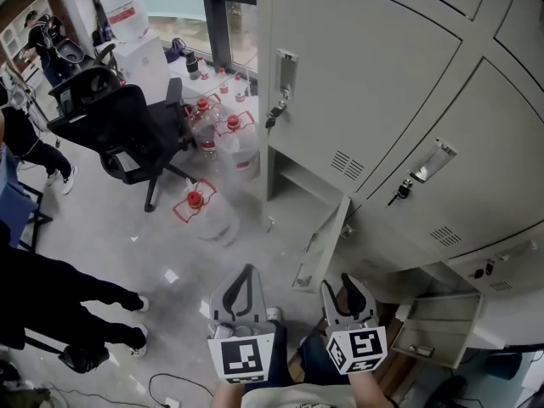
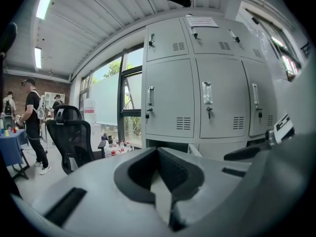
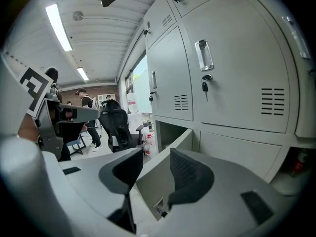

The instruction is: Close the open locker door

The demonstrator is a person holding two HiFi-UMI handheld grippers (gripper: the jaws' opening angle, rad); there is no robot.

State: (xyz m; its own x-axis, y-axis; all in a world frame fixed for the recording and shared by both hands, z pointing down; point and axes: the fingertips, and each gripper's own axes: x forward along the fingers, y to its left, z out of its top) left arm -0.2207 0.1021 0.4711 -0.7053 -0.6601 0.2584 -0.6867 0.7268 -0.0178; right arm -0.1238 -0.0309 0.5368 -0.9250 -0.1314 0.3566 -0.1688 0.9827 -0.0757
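Right claw (image 1: pixel 348 289) hangs open and empty, with the locker door (image 1: pixel 321 246) just ahead and a shade left, edge-on, running away toward its hinge. Left claw (image 1: pixel 245 280), tips together on nothing, sits farther off. Beyond the door, the compartment (image 1: pixel 293 185) looks empty.

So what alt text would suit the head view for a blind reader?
From above, the hand-held left gripper, closed, and right gripper, open, point toward a low open door in grey lockers. A black office chair and water jugs stand at left.
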